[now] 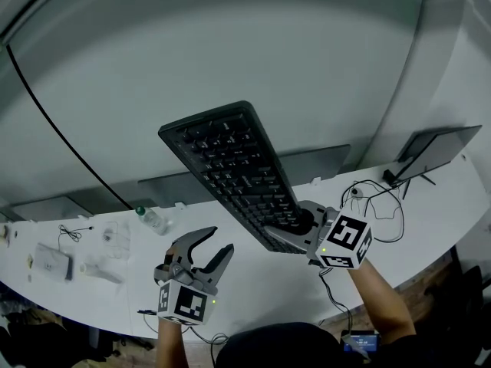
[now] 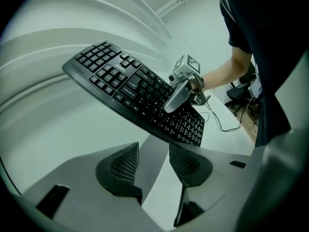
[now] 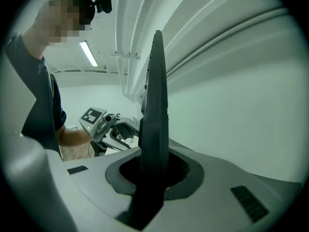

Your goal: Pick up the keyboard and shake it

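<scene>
Keyboard [image 1: 230,171] up off the desk [image 1: 261,294], held by one end.
It hangs tilted in the air, its near end clamped tight in the right gripper [image 1: 305,222]. The left gripper [image 1: 217,242] sits nearby, jaws apart and empty. The pickup looks done; the shaking is probably still to do.

The right gripper [image 1: 305,222], on an outstretched forearm [image 1: 380,290], has its jaws clamped on the keyboard's [image 1: 230,167] end, while the left gripper [image 1: 219,242] hangs just beside it, jaws apart and empty.
</scene>
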Demonstrator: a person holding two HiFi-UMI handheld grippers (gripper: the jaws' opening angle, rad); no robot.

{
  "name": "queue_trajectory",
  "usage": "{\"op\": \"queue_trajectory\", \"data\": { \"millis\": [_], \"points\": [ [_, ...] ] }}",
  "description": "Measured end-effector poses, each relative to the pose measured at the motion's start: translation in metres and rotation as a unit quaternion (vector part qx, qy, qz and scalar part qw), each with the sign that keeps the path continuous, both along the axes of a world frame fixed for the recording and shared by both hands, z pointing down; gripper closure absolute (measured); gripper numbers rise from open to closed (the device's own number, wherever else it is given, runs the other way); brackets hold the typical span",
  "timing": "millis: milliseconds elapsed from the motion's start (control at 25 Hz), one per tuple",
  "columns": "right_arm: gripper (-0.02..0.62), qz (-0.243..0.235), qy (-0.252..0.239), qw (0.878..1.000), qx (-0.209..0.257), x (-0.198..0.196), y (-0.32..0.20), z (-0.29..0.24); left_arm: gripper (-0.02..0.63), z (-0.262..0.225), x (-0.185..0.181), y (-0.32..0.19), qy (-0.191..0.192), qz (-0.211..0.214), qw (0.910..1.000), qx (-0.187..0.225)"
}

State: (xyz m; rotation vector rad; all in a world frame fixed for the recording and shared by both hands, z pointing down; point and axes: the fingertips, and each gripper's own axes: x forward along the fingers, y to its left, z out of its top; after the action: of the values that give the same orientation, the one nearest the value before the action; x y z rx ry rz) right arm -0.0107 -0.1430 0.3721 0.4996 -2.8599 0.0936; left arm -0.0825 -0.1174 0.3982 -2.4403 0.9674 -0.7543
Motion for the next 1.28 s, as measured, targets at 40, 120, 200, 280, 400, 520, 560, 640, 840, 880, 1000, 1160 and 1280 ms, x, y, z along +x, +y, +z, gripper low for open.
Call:
{"op": "queue_trajectory", "data": {
  "millis": [40,120,200,280,400,520,560,640,840,880,1000,1160,1280],
  "points": [
    [0.508,0.005,0.007,1.000,0.001,-0.003,-0.002,0.003,0.410,0.002,-0.006,-0.002,0.000,-0.004,1.0000,-0.002],
    [0.508,0.016,0.023,1.000,0.006,-0.006,-0.006,0.008,0.410,0.004,-0.013,-0.004,-0.001,-0.010,0.9999,-0.003],
    [0.508,0.026,0.038,0.999,0.013,-0.003,-0.009,0.010,0.410,0.003,-0.013,-0.004,-0.006,-0.013,0.9999,0.001],
    [0.508,0.036,0.054,0.998,0.019,0.000,-0.011,0.012,0.410,0.000,-0.013,-0.003,-0.010,-0.015,0.9998,0.006],
    [0.508,0.050,0.083,0.995,0.031,0.000,-0.016,0.015,0.410,-0.005,-0.013,-0.002,-0.015,-0.017,0.9996,0.015],
    [0.508,0.063,0.113,0.991,0.042,0.003,-0.021,0.019,0.410,-0.010,-0.012,-0.003,-0.021,-0.019,0.9993,0.025],
    [0.508,0.068,0.122,0.989,0.045,0.003,-0.023,0.021,0.410,-0.011,-0.011,-0.003,-0.022,-0.020,0.9992,0.028],
    [0.508,0.078,0.136,0.986,0.050,0.004,-0.025,0.024,0.410,-0.014,-0.011,-0.003,-0.021,-0.022,0.9991,0.031],
    [0.508,0.105,0.159,0.980,0.060,0.008,-0.032,0.029,0.410,-0.021,-0.012,-0.003,-0.017,-0.027,0.9987,0.039],
    [0.508,0.111,0.166,0.978,0.064,0.009,-0.033,0.030,0.410,-0.022,-0.011,-0.003,-0.021,-0.028,0.9985,0.043],
    [0.508,0.134,0.198,0.967,0.083,0.013,-0.041,0.035,0.410,-0.024,-0.011,-0.004,-0.031,-0.029,0.9977,0.053],
    [0.508,0.155,0.231,0.955,0.102,0.016,-0.045,0.039,0.410,-0.026,-0.009,-0.003,-0.033,-0.030,0.9973,0.059],
    [0.508,0.164,0.249,0.949,0.106,0.016,-0.047,0.045,0.410,-0.031,-0.007,-0.002,-0.031,-0.028,0.9969,0.067]
  ]
}}
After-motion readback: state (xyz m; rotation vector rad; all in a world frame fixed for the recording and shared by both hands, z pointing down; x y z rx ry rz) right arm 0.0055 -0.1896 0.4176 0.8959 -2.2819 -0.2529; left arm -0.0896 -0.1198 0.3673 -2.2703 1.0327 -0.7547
